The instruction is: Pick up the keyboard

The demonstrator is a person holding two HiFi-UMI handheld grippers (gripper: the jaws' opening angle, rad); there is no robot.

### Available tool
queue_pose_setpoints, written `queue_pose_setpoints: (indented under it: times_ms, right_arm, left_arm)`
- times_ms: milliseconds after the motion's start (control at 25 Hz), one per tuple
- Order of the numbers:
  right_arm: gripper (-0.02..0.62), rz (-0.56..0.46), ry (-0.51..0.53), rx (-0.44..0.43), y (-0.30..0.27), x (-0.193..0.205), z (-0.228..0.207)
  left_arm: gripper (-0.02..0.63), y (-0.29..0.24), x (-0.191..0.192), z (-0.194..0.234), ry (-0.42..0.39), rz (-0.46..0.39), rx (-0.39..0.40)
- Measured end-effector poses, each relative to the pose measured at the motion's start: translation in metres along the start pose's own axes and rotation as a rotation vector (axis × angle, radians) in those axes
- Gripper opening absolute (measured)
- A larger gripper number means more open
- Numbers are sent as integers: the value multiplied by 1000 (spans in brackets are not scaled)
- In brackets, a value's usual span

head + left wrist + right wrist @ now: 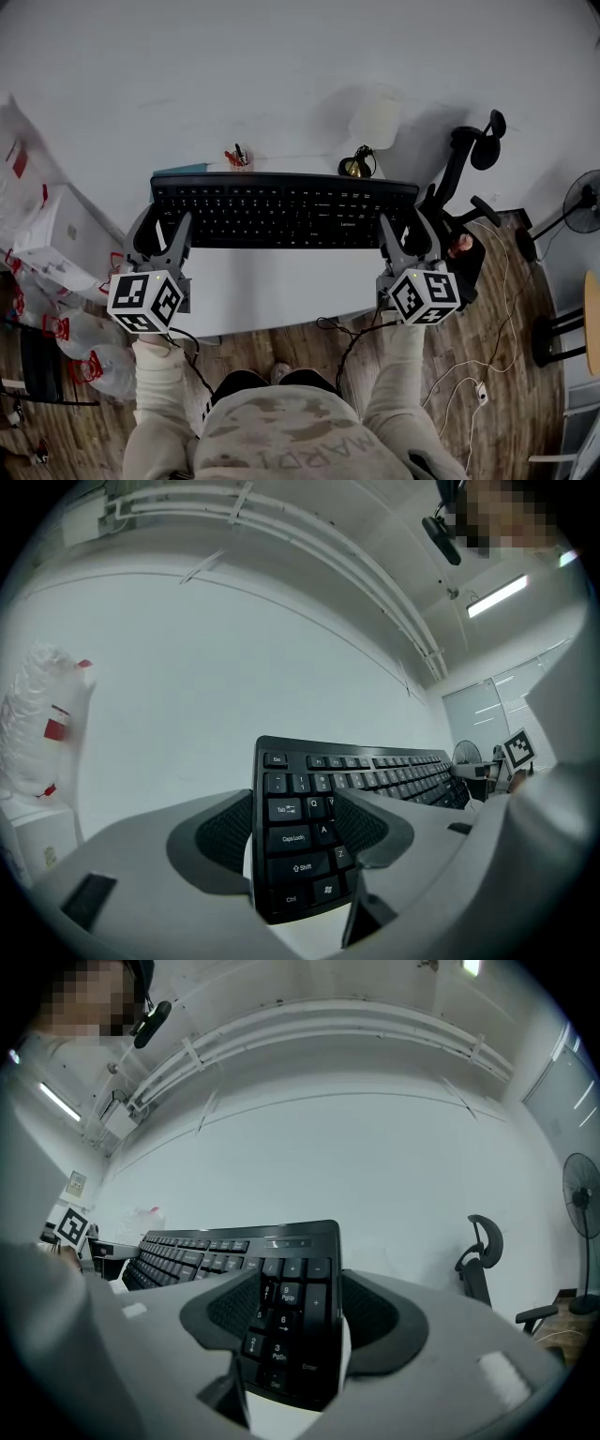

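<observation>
While both grippers clamp it, keyboard [281,211] spans the far half of the white desk [272,295], keys facing the head camera, long axis left to right. Whether it touches the desktop, I cannot tell.

Left gripper [161,230]: jaws spread wide but pinching the keyboard's left end. Its own view shows one pad against the key side by Q, A and Z, the other behind the end edge.

Right gripper [408,230]: same hold on the right end, pads either side of the number pad, jaws wide and pressing.

Containers:
- Small cup [237,160] on the desk just behind the keyboard's left part. It holds a few upright sticks, red and dark, likely pens.
- Clear plastic bags [80,333] with red marks on the floor left of the desk. Contents not readable.

Other: small gold-toned object [354,168] behind the keyboard's right part, chair [464,155] off the desk's right end, fan [583,202] further right.
</observation>
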State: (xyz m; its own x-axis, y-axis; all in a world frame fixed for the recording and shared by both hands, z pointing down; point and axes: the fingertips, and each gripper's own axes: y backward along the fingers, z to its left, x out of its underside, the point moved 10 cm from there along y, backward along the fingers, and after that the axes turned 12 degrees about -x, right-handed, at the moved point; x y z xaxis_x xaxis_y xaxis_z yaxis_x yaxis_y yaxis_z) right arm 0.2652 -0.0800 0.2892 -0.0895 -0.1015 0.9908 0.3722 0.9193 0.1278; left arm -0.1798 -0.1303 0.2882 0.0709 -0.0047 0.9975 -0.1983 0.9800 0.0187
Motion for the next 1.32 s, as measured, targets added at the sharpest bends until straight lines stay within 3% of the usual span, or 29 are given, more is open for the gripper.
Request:
queue_pose_setpoints:
  times_ms: [1320]
  right_arm:
    - [282, -48, 39, 4, 8, -13, 9]
  left_arm:
    - [268, 7, -10, 1, 6, -63, 16]
